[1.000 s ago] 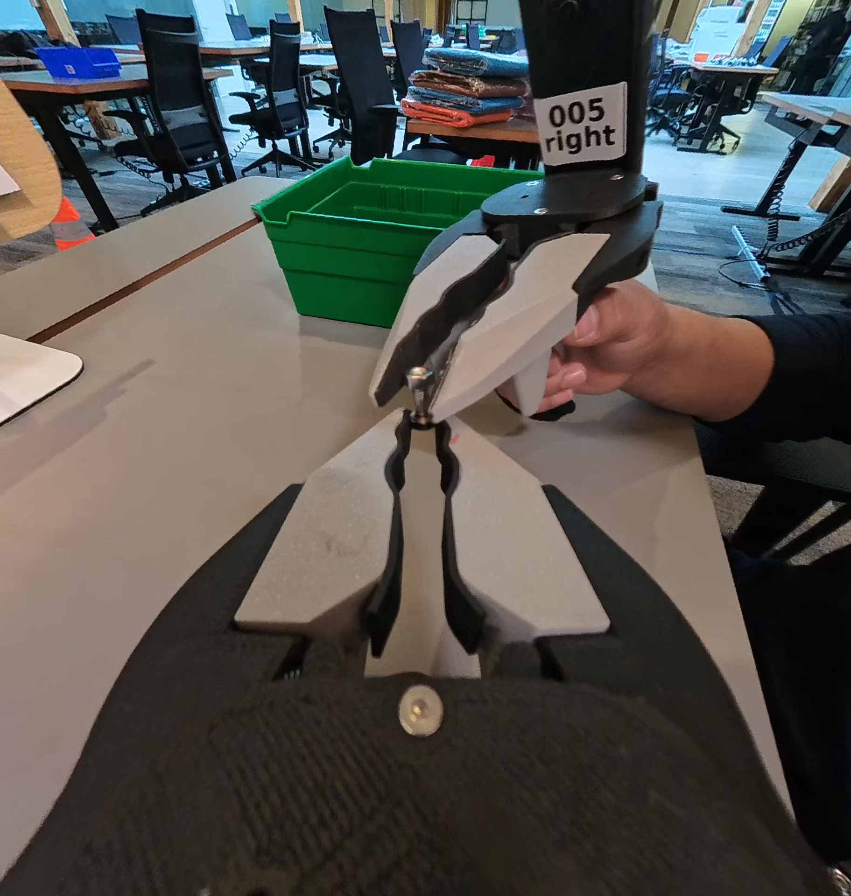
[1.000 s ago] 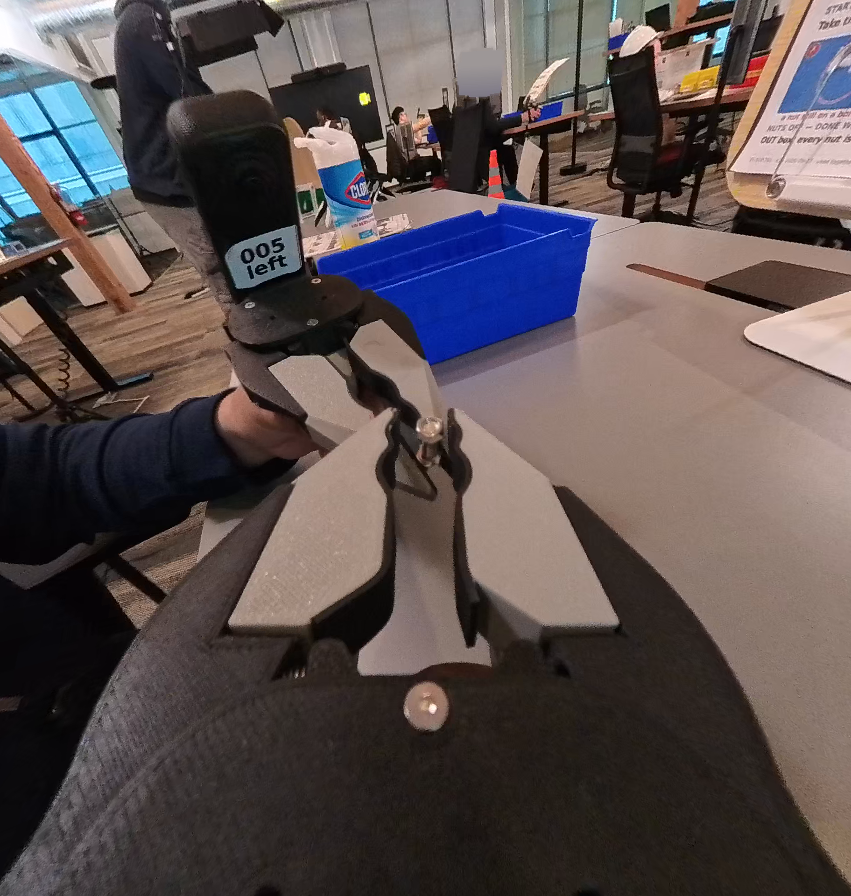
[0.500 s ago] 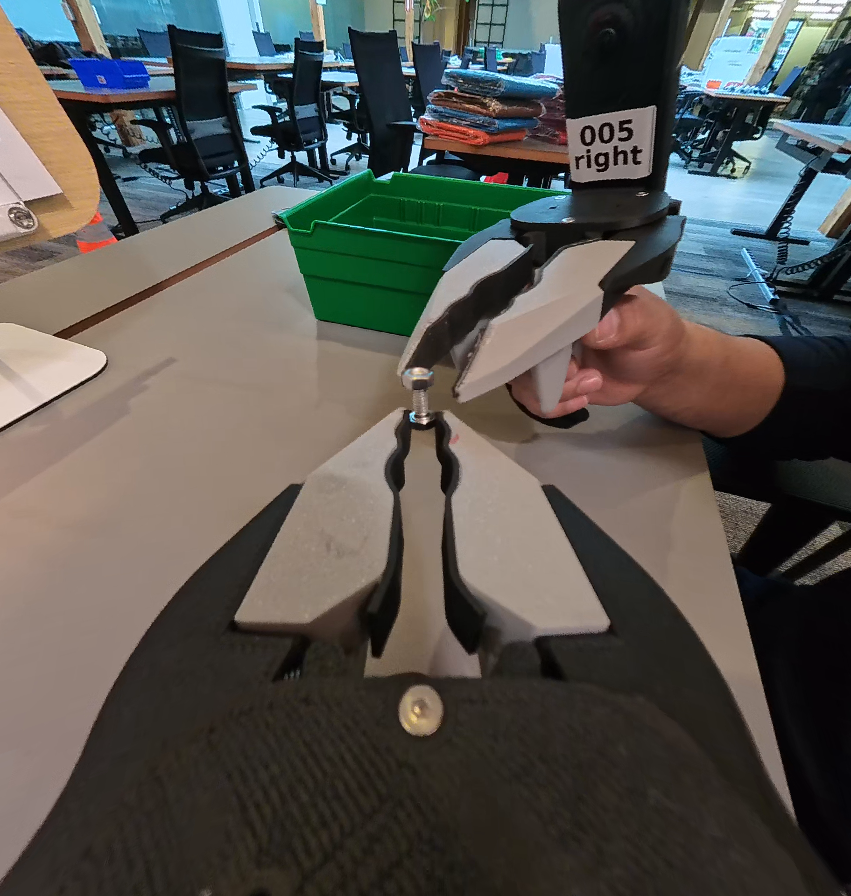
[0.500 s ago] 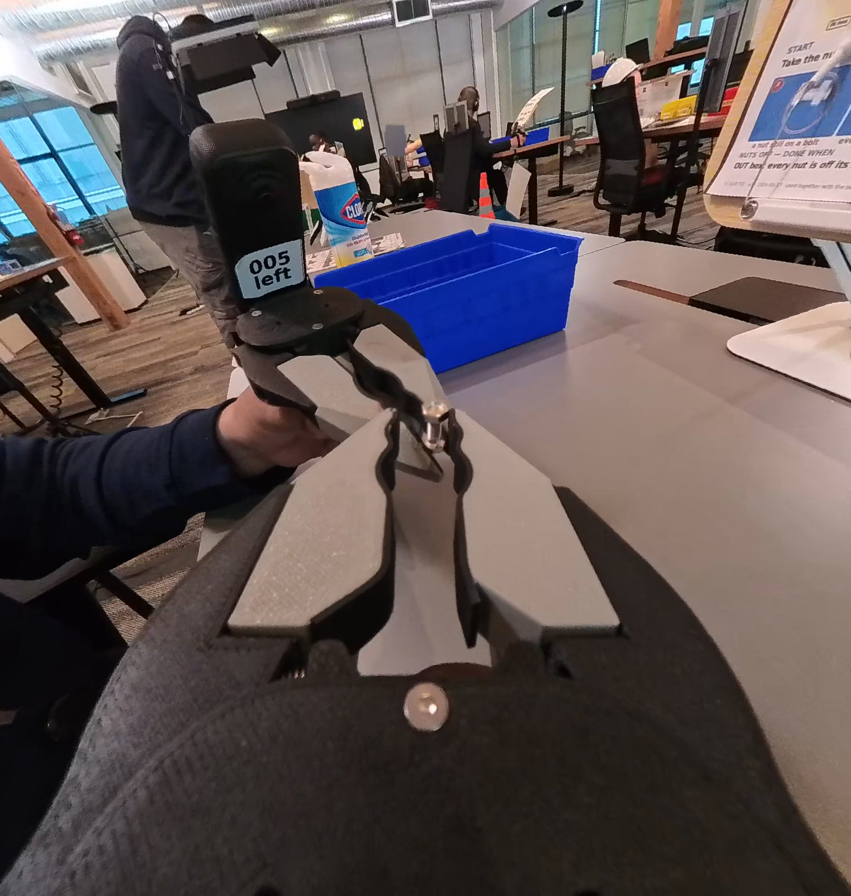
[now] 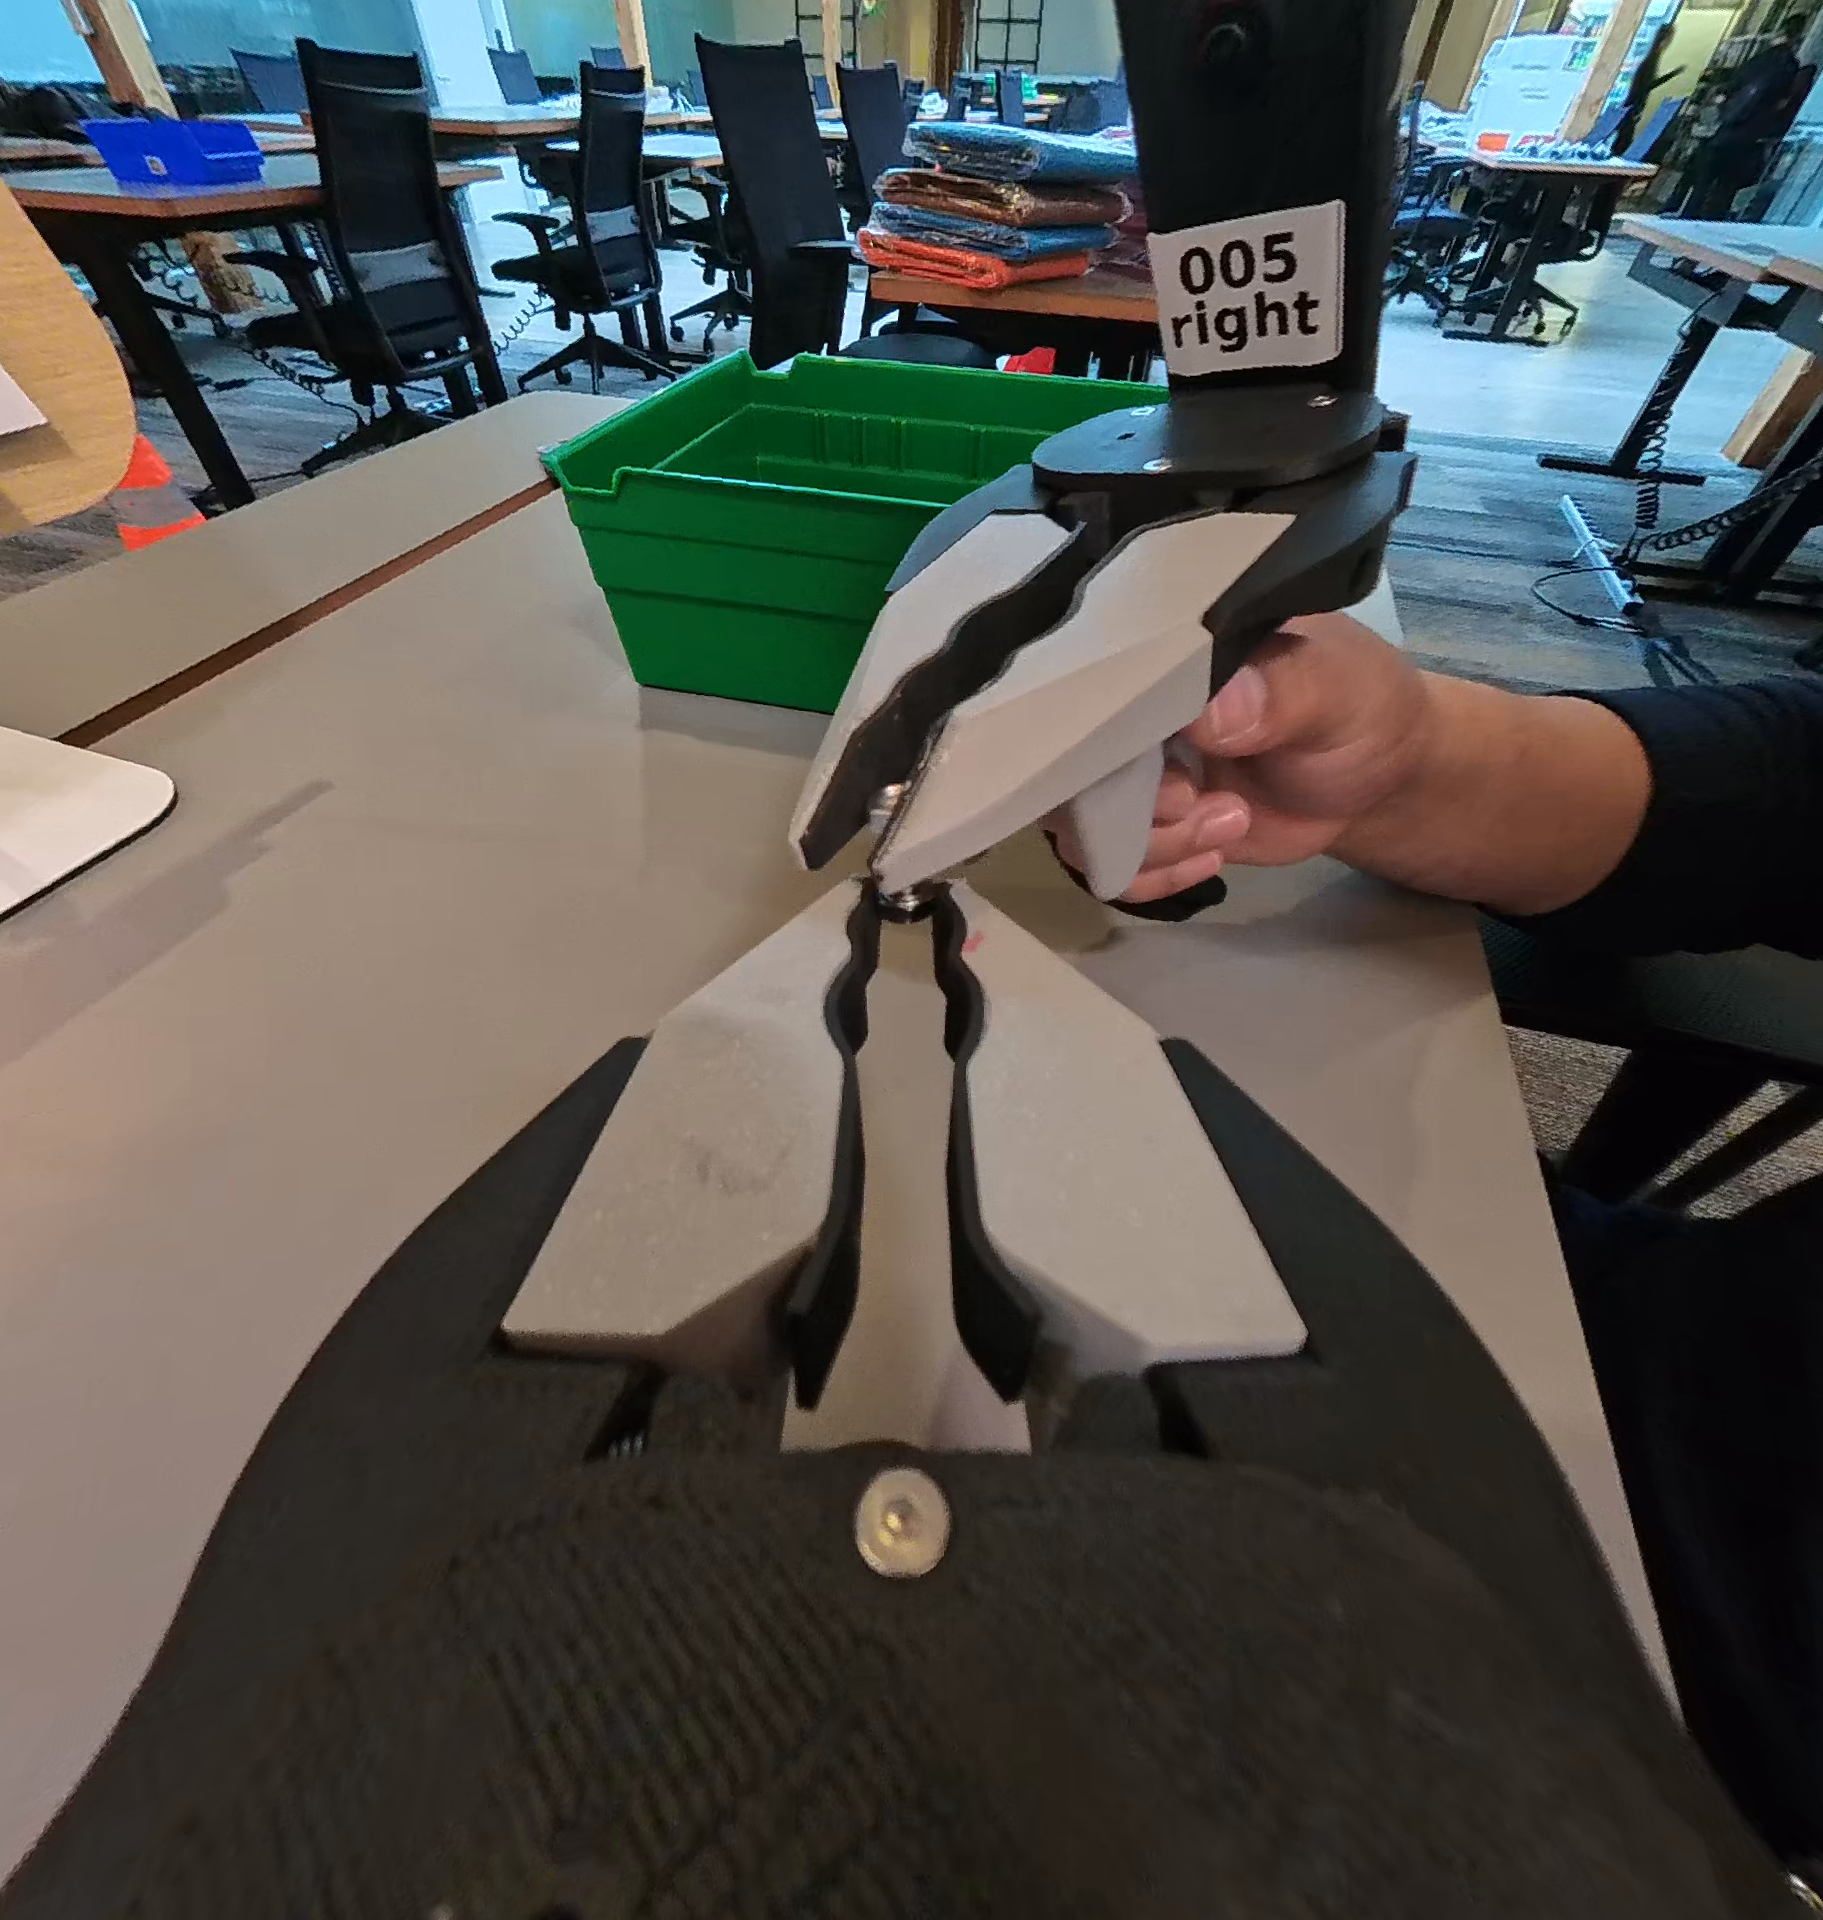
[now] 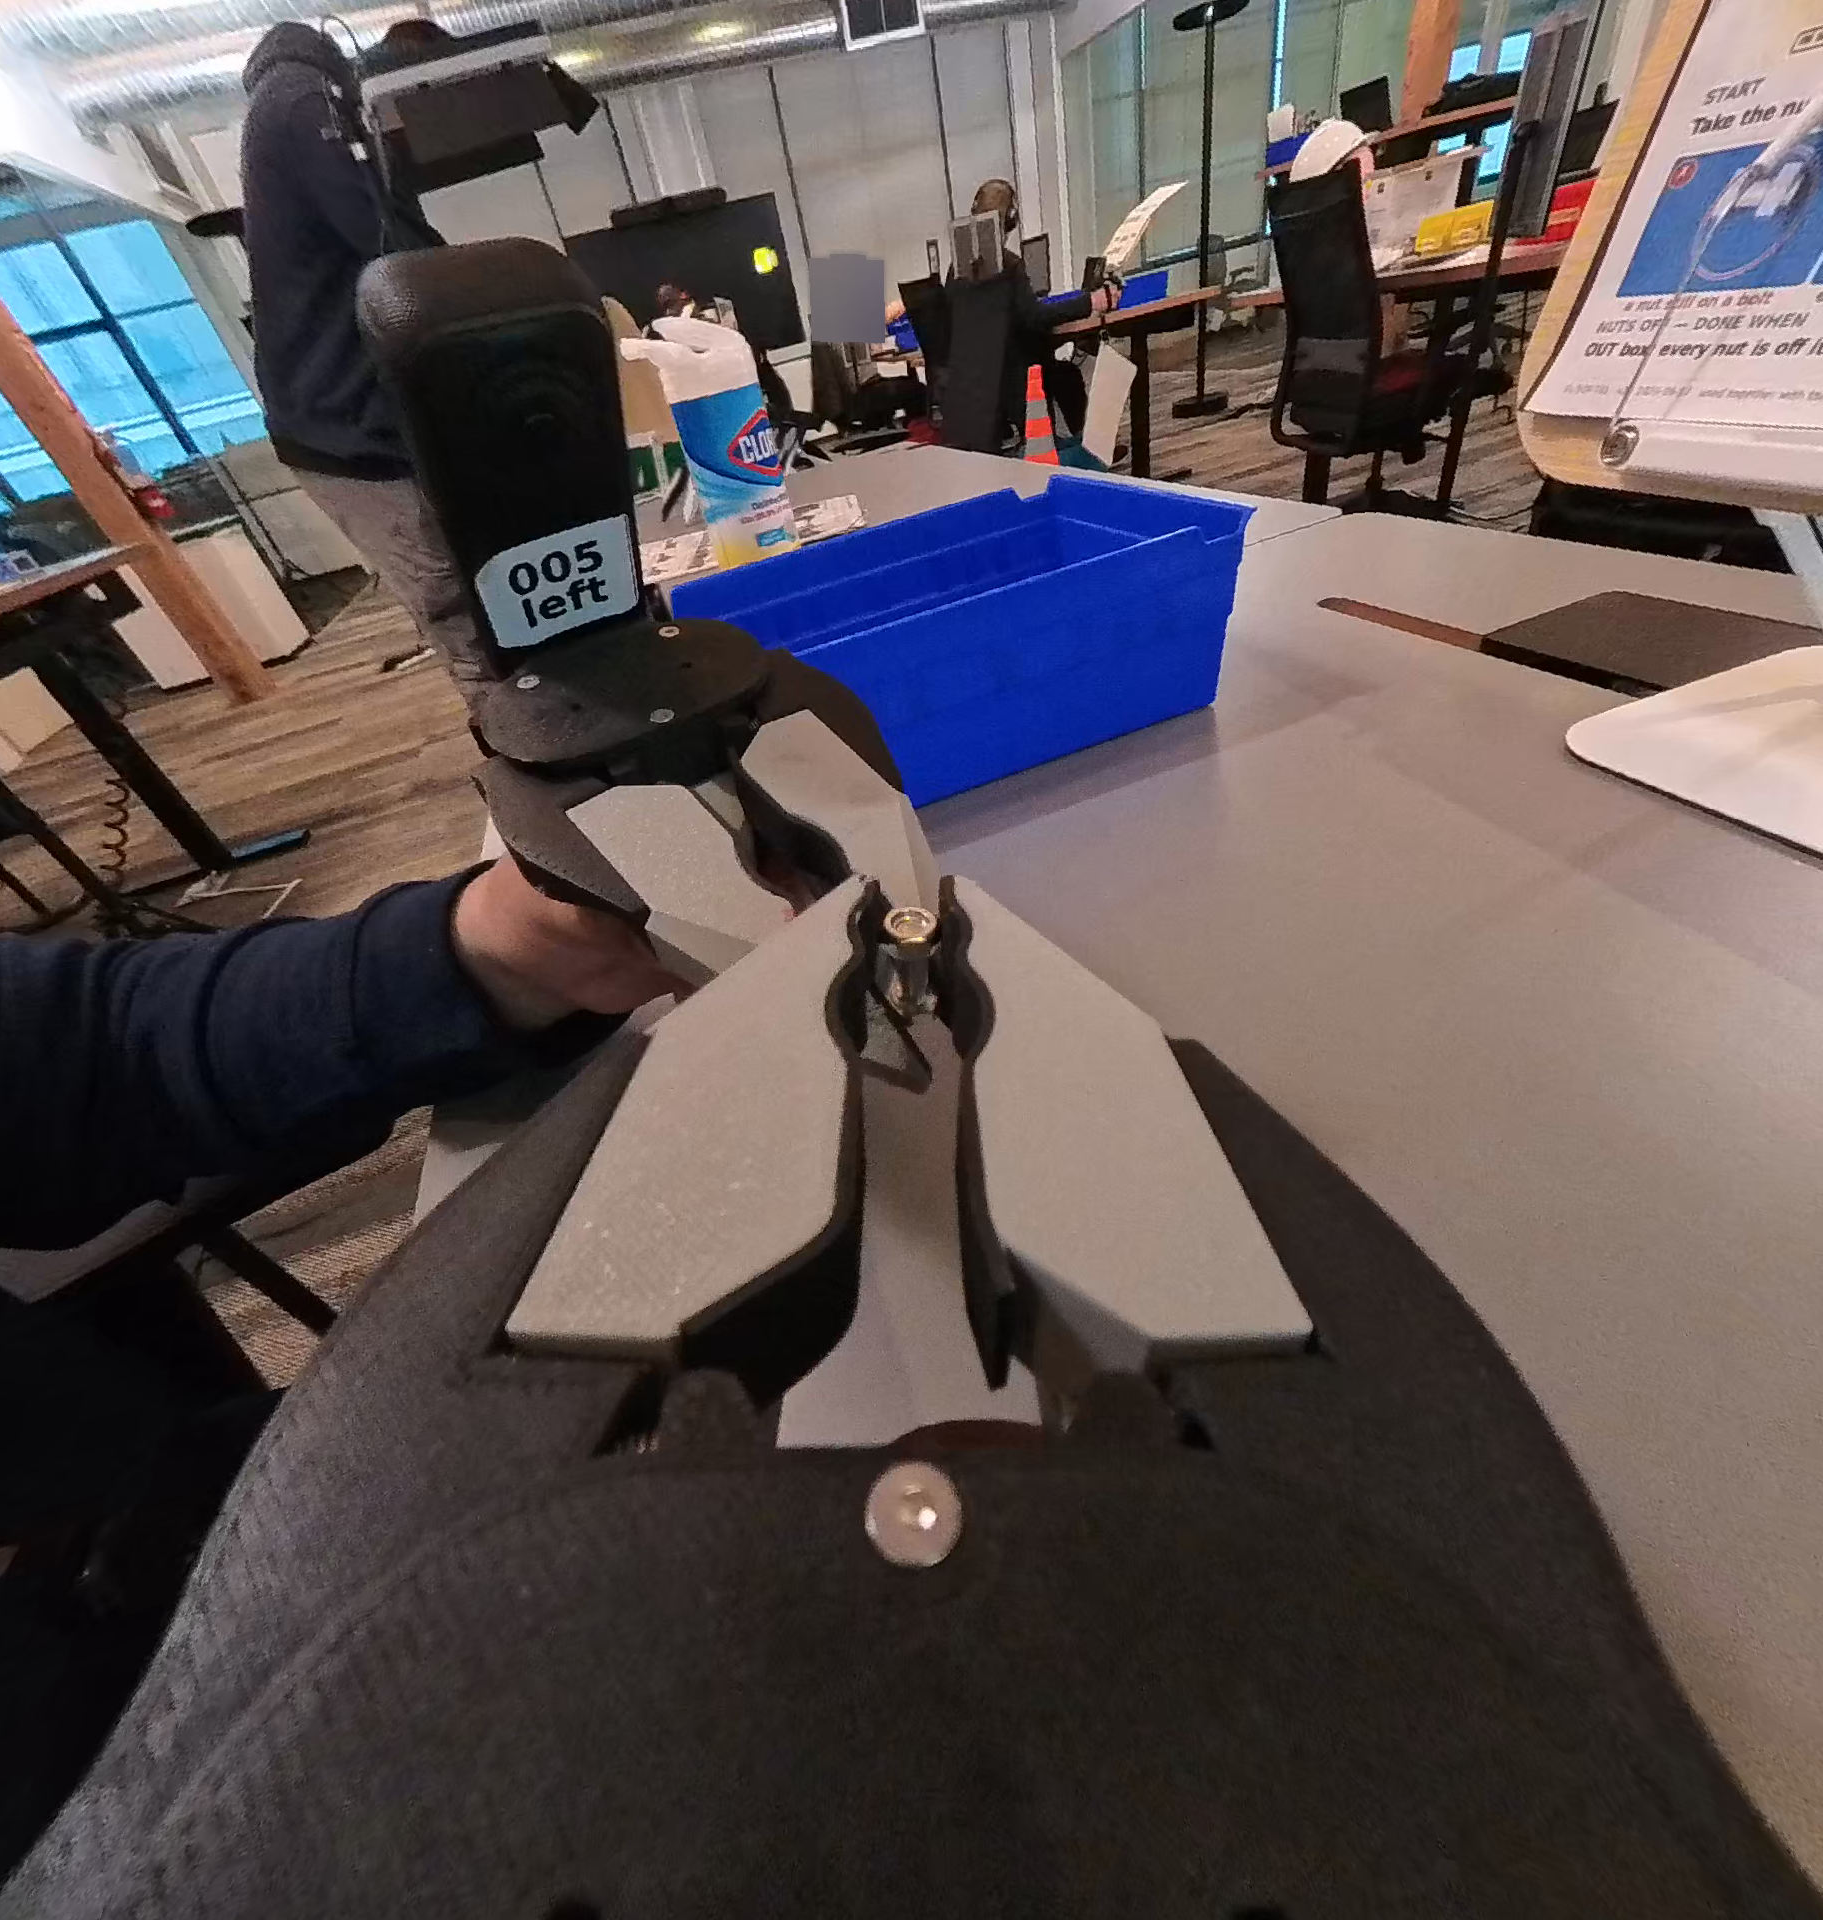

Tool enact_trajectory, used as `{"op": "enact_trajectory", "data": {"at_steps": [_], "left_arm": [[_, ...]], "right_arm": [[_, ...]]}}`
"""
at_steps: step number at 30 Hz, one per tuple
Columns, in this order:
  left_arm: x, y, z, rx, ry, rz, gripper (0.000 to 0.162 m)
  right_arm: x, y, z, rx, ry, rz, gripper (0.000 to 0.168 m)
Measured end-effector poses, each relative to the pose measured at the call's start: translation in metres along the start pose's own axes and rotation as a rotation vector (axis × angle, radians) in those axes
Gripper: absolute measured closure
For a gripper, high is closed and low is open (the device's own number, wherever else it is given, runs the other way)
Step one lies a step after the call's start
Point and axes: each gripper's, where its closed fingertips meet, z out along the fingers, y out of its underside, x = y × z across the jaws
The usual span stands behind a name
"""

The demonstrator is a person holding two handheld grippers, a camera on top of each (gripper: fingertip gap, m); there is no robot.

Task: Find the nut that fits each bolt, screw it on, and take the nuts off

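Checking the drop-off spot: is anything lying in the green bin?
No, the green bin shows only its bare ribbed inside in the left wrist view.

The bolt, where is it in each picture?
Left wrist view: bolt just above centre, between the right gripper tips.
Right wrist view: bolt at centre, standing upright between that gripper's tips.
Shared landmark: the grey table.

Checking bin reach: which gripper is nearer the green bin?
Right. The right gripper is just in front of the green bin; the left gripper meets it tip to tip from the side away from the bin.
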Motion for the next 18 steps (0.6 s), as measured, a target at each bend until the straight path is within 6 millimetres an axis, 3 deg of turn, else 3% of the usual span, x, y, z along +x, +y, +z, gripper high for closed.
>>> {"op": "enact_trajectory", "data": {"at_steps": [18], "left_arm": [[-0.0063,-0.0026,-0.0041,0.022,-0.02,-0.016,0.154]], "right_arm": [[0.0008,-0.0036,-0.0046,0.022,-0.009,0.018,0.152]]}}
